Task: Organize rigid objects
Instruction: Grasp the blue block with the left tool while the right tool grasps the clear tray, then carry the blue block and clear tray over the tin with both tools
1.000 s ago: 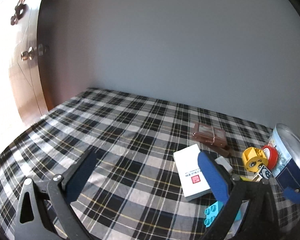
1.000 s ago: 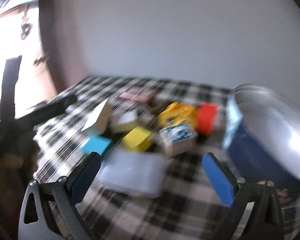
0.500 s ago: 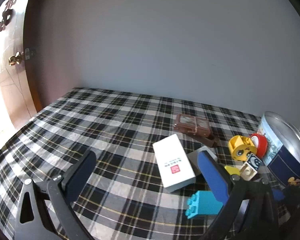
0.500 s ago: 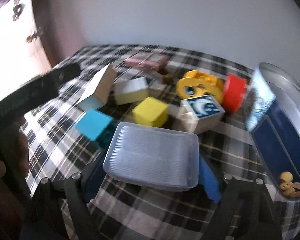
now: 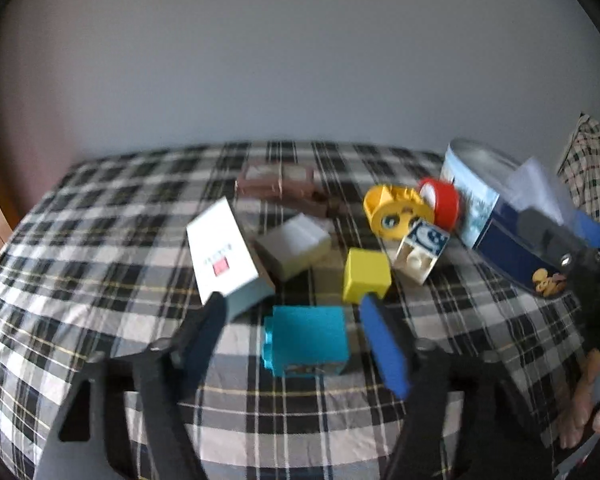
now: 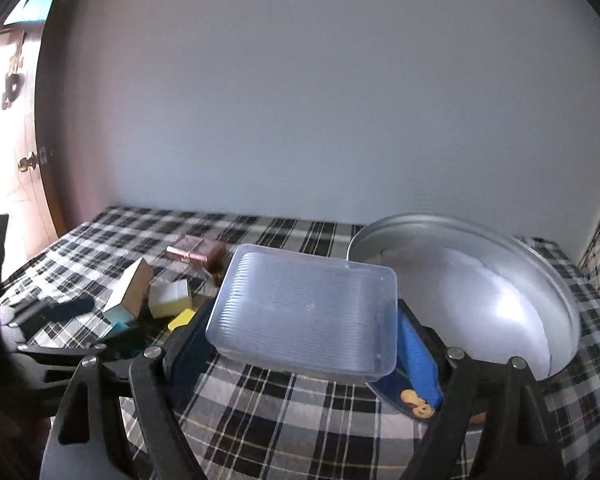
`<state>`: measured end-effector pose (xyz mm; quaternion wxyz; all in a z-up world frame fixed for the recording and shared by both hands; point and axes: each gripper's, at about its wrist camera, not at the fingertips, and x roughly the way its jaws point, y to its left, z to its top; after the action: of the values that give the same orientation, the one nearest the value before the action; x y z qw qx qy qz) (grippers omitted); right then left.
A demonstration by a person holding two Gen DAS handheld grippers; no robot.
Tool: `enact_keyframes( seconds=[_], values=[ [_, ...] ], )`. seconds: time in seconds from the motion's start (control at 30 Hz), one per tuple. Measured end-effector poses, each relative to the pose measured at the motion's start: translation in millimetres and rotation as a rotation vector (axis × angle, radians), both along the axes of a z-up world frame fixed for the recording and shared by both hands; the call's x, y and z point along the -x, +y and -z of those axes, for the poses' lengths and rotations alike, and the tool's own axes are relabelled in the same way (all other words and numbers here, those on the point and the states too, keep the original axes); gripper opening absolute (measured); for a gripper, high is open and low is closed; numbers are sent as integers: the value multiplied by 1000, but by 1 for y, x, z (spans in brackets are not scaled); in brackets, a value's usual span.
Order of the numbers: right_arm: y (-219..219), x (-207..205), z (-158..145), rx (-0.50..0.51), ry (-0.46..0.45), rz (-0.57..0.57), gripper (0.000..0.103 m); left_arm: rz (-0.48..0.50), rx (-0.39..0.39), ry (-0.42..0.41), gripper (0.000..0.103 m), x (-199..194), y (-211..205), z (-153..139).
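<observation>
While the left gripper [image 5: 292,332] closes its jaws around the teal brick [image 5: 306,340], the pads do not yet press on it: the brick lies on the plaid cloth [image 5: 100,240] between them, with a gap showing on each side. The right gripper [image 6: 300,344] pinches the clear lid [image 6: 306,310] across its width, one pad on each long edge, and holds it clear of the cloth, just in front of the tin [image 6: 472,288].

Progress, judged from the layout, is early. The tin stands open at the right of the cloth, and the visible part of its inside looks empty (its near wall hides the bottom). Nothing has been sorted into it.

Items left loose on the cloth, working outward from the left jaws:
- yellow cube [image 5: 367,276], just beyond the teal brick
- grey block [image 5: 294,244] and white box [image 5: 226,258], touching or nearly so
- printed cube [image 5: 420,250], tilted against the yellow face piece [image 5: 396,212]
- red piece [image 5: 442,200], beside the tin
- brown case [image 5: 276,184], farthest back

Remaining work, as a judgement: grip the teal brick and place it, set the lid where it belongs, then clear the seven other items. Which container the lid fits cannot be told.
</observation>
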<state>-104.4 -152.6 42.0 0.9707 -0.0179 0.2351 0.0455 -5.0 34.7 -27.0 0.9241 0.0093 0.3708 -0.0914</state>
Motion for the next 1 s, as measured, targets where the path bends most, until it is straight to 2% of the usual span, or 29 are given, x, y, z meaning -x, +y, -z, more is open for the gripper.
enact_keyframes(
  seconds=[0.07,0.2,0.37,0.53,0.67,0.73,0.9,1.0],
  values=[
    [-3,-5,-1,7,-6,-3,85,3,-16,41,51,-5,-4,6],
    [-3,-2,-4,9,0,-13,85,15,-22,138,49,-12,-7,18],
    [-1,-7,2,-4,10,-12,85,-5,5,136,48,-13,2,19],
    [2,-12,6,-9,6,5,85,-5,-34,138,50,-14,-1,18],
    [-1,-12,5,-12,5,16,85,-4,-32,136,50,-14,-1,19],
    [-4,-11,4,-22,-1,20,85,-8,-27,136,42,-15,-1,18],
    [-20,-7,-7,-66,-52,55,85,-10,85,126,42,-12,14,15],
    [-34,-6,-13,-110,-75,85,85,-43,121,55,42,-4,18,5]
  ],
)
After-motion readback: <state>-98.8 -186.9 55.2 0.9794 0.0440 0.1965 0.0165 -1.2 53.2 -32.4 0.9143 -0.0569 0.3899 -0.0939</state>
